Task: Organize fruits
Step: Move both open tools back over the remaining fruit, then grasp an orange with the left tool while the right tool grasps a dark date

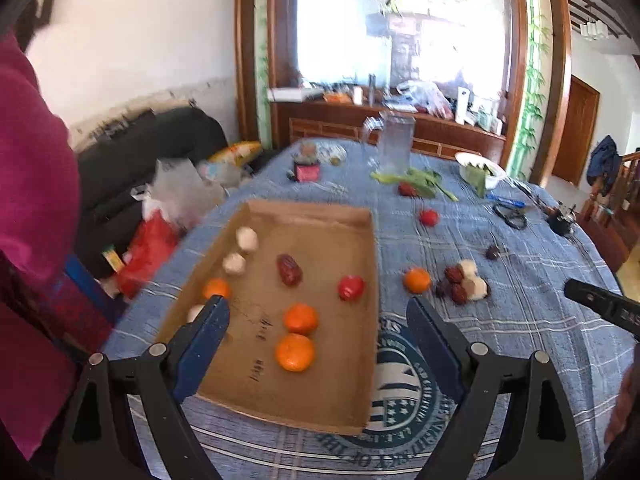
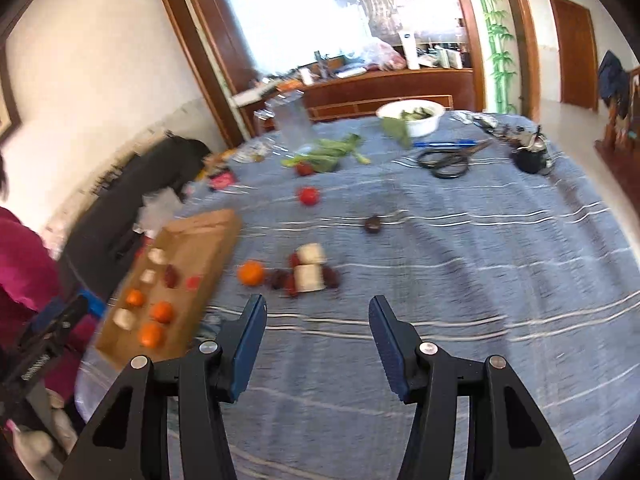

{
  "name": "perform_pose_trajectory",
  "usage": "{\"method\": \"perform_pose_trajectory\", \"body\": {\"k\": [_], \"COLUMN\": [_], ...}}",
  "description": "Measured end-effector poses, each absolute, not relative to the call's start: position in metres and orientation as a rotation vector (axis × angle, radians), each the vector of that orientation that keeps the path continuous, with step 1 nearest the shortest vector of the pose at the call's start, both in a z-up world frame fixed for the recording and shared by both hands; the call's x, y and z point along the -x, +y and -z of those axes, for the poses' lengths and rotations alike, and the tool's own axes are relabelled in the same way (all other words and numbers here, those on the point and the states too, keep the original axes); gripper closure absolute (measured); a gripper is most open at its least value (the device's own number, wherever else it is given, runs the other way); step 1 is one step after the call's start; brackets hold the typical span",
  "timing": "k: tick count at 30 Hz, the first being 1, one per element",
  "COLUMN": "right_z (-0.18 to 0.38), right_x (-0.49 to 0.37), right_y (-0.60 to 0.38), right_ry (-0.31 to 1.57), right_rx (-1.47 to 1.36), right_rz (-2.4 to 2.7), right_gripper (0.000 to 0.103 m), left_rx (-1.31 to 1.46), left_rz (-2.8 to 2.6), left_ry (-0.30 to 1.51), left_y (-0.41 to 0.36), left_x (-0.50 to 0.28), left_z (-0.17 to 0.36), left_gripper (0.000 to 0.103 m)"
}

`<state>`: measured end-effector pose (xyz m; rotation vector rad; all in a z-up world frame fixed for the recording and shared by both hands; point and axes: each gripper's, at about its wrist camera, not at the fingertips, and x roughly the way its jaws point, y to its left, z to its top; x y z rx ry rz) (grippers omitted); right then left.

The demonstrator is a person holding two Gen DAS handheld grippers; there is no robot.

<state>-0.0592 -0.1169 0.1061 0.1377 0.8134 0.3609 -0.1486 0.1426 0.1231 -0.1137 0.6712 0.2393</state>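
Note:
A shallow cardboard tray (image 1: pixel 362 360) (image 2: pixel 208 236) lies on the blue cloth. It holds tangerines (image 1: pixel 295 352), a red date (image 1: pixel 289 269), a red fruit (image 1: pixel 351 287) and white pieces (image 1: pixel 247 238). My left gripper (image 1: pixel 318 316) is open and empty above the tray's near half. On the cloth right of the tray lie a tangerine (image 1: pixel 417 280) (image 2: pixel 251 273) and a pile of dates and white pieces (image 1: pixel 466 282) (image 2: pixel 309 274). My right gripper (image 2: pixel 318 312) is open and empty, just short of that pile. It also shows in the left wrist view (image 1: pixel 600 304).
Further back lie two red fruits (image 2: pixel 308 195) (image 2: pixel 304 168), a dark fruit (image 2: pixel 373 224), green leaves (image 2: pixel 328 152), a clear jug (image 2: pixel 294 122), a white bowl (image 2: pixel 420 126), scissors (image 2: pixel 448 162) and a pen (image 2: pixel 444 144). A black sofa (image 1: pixel 140 160) stands left of the table.

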Motion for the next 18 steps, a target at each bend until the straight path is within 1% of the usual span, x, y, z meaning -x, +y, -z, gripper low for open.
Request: {"method": "perform_pose_trajectory", "body": {"k": [6, 8, 10, 12, 18], "right_z": [-0.077, -0.070, -0.065, -0.062, -0.056], "right_x": [0.016, 0.006, -0.004, -0.015, -0.055], "right_y": [-0.105, -0.100, -0.094, -0.089, -0.088], "right_ry": [0.885, 0.898, 0.897, 0.885, 0.862], "right_rx": [-0.088, -0.094, -0.089, -0.077, -0.061], "right_rz": [-0.384, -0.399, -0.419, -0.408, -0.357], "right_gripper": [0.046, 0.046, 0.048, 0.048, 0.049], "left_rx": [0.115, 0.120, 0.128, 0.145, 0.198], "left_rz": [-0.128, -0.081, -0.041, -0.003, 0.034], "left_ry": [0.720, 0.735, 0.772, 0.808, 0.903], "left_y": [0.127, 0.124, 0.122, 0.121, 0.116], "left_x": [0.121, 0.107, 0.088, 0.071, 0.010], "left_z": [-0.109, -0.108, -0.104, -0.099, -0.075], "left_gripper": [0.014, 0.021, 0.045, 0.060, 0.060]}}
